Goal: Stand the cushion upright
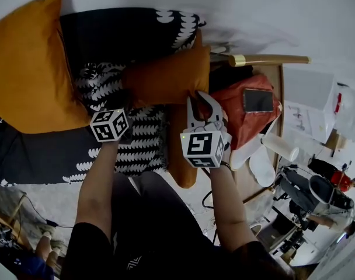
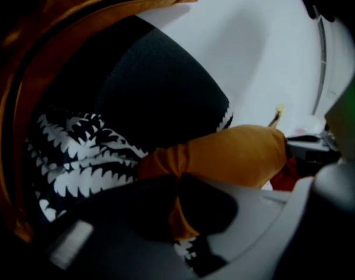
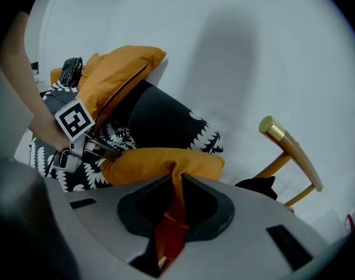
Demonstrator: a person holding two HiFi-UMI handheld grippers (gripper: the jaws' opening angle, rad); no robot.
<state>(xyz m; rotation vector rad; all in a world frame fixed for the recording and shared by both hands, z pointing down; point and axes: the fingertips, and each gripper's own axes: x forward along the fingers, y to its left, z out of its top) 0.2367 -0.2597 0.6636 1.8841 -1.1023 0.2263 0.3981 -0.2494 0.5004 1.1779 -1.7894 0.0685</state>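
Observation:
A small orange cushion [image 1: 166,77] lies long-side across, leaning on a black cushion with white fern print [image 1: 131,34]. My left gripper [image 1: 120,102] is at its left corner. In the left gripper view the jaws [image 2: 177,182] are shut on a fold of orange fabric, with the cushion [image 2: 236,153] bulging beyond. My right gripper [image 1: 199,101] is at the cushion's right end. In the right gripper view the jaws [image 3: 174,182] pinch the cushion [image 3: 160,159] by its near edge.
A large orange cushion [image 1: 25,69] stands at the left against the white wall. A fern-print cover [image 1: 136,139] lies under the grippers. At the right are a red bag [image 1: 247,121] with a phone [image 1: 258,100] on it and a brass-capped wooden chair rail [image 1: 271,59].

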